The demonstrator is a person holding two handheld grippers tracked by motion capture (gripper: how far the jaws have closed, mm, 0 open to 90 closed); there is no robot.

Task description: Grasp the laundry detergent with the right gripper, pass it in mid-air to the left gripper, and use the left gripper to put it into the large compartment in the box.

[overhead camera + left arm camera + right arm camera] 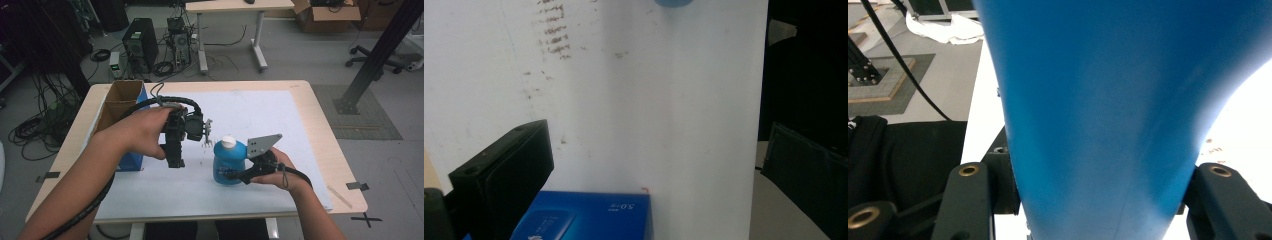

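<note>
While both hands are over the worktop (310, 125), the count runs: one blue bottle (229, 162) with one white cap (228, 142), one blue box (131, 161), one open cardboard box (120, 102), one white sheet (250, 115) over the worktop, two grippers.

Bottle stands upright on the sheet, toward the near edge and a little right of the middle. Right gripper (235, 175) is clenched on its lower body from the right side; in the right gripper view the blue wall (1108, 115) bulges between the two black jaws, which press it on either side. Cap and base are cut off there, so nothing in that view says whether the bottle rests on the sheet.

Left gripper (175, 161) hangs pointing down beside the blue box, apart from the bottle. In the left gripper view one black jaw (504, 170) rises at the lower left; the other is cut off, so I cannot tell whether these jaws are released or clenched. From above the hand covers much of the gripper.

Left gripper view gives the printed top of the blue box (589, 220), scuff marks on the sheet (554, 35), and a sliver of the bottle (674, 2) at the top edge. High view alone gives the cardboard box, partly hidden behind the left forearm.
</note>
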